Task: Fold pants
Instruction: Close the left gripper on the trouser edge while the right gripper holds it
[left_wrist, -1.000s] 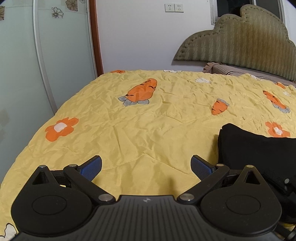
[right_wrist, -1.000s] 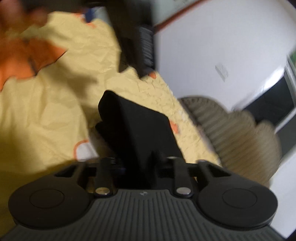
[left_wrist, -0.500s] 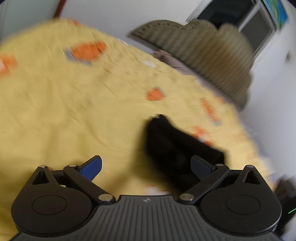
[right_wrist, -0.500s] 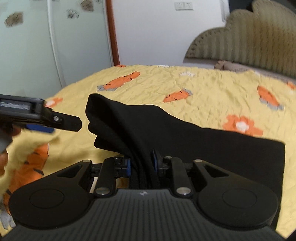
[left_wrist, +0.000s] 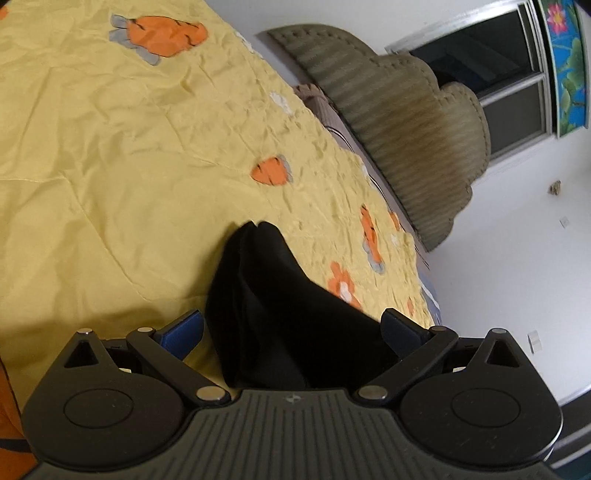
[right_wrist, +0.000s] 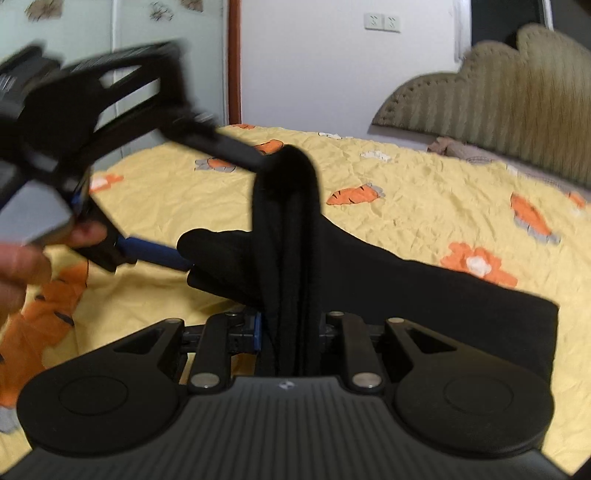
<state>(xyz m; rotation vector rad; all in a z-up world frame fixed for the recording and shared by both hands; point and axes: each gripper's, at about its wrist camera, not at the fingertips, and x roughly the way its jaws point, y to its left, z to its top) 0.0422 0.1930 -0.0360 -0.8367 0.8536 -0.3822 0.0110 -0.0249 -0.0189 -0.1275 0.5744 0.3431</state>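
Note:
The black pants (right_wrist: 424, 291) lie folded on the yellow bedspread (right_wrist: 424, 192). My right gripper (right_wrist: 291, 325) is shut on a bunched fold of the pants, which stands up between its fingers. My left gripper (left_wrist: 291, 328) is open, its blue-padded fingers on either side of the pants' folded end (left_wrist: 273, 295). The left gripper also shows in the right wrist view (right_wrist: 177, 206), tilted and blurred, with its fingers around the raised fold.
A padded olive headboard (left_wrist: 399, 122) and a pillow (right_wrist: 454, 147) stand at the bed's far side. A frosted glass wardrobe door (right_wrist: 110, 37) stands at the left. A window (left_wrist: 491, 74) and white wall are beyond the headboard.
My left gripper has swung right and rolled, and now straddles the pants' end. My right gripper stays shut on the pants, whose fold now stands taller.

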